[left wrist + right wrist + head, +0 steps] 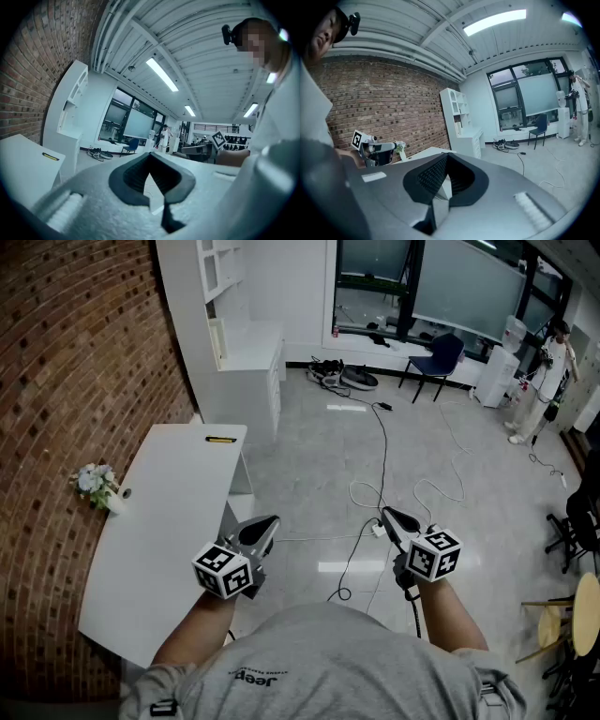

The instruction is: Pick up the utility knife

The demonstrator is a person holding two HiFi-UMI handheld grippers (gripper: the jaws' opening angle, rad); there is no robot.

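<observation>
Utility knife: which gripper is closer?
Left. The left gripper is beside the edge of the white table, short of the utility knife at its far end; the right gripper is out over the floor, farther away.

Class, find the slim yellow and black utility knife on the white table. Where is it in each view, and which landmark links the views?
Head view: the yellow and black utility knife lies at the white table's far end, upper left of centre.
Left gripper view: at the left, on that table.
Right gripper view: cannot be made out.
Shared landmark: the blue chair by the windows.
</observation>
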